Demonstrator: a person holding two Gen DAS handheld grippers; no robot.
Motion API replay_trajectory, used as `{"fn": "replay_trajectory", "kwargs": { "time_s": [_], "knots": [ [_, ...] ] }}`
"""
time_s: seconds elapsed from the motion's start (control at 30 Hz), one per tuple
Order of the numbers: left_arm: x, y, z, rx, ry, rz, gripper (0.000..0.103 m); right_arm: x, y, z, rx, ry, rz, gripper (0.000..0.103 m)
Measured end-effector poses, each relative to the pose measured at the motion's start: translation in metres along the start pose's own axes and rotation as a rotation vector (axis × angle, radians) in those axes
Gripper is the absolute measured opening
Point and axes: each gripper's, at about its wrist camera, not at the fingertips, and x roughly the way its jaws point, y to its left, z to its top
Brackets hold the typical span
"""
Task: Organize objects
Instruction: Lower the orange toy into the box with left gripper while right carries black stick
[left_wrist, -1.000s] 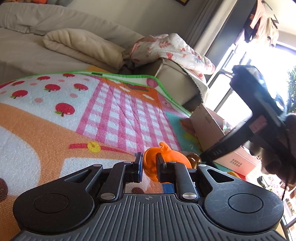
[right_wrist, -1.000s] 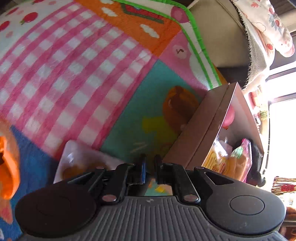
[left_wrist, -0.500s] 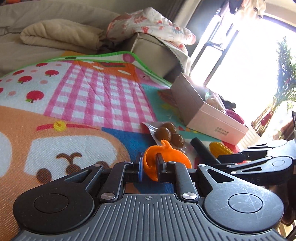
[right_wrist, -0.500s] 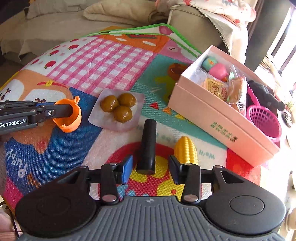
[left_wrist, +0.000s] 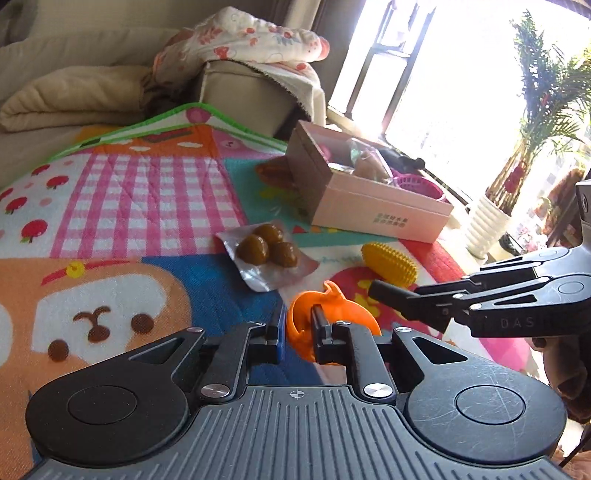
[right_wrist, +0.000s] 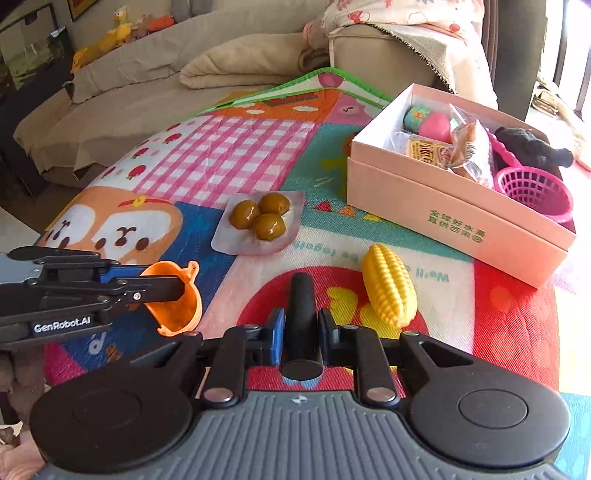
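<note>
Left gripper (left_wrist: 298, 332) pinches orange cup (left_wrist: 325, 321) by its thin rim: light, stiff, slippery. Right gripper (right_wrist: 301, 328) clamps black cylinder (right_wrist: 302, 314) mid-body, near pink box (right_wrist: 458, 206).

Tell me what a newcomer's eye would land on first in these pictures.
First, the two tools up front: the left hand-held gripper pinches a small orange plastic toy pot, and the right hand-held gripper clamps a black cylindrical handle. Next, the bright cartoon-print play mat beneath them, where a yellow plastic toy corn cob lies before an open pink cardboard box of toys.
</note>
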Motion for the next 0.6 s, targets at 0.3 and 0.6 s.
{"fn": "replay_trajectory", "kwargs": {
  "time_s": [0.3,0.6],
  "knots": [
    [0.04,-0.067,0.123,0.14,-0.214,-0.037,0.017,-0.059,-0.029,-0.028,0.077,-0.163,-0.041,0.019],
    [0.138,-0.059,0.16,-0.021,-0.212,-0.025,0.021,-0.054,-0.06,-0.039,0.171,-0.185,-0.079,0.019]
  ]
}}
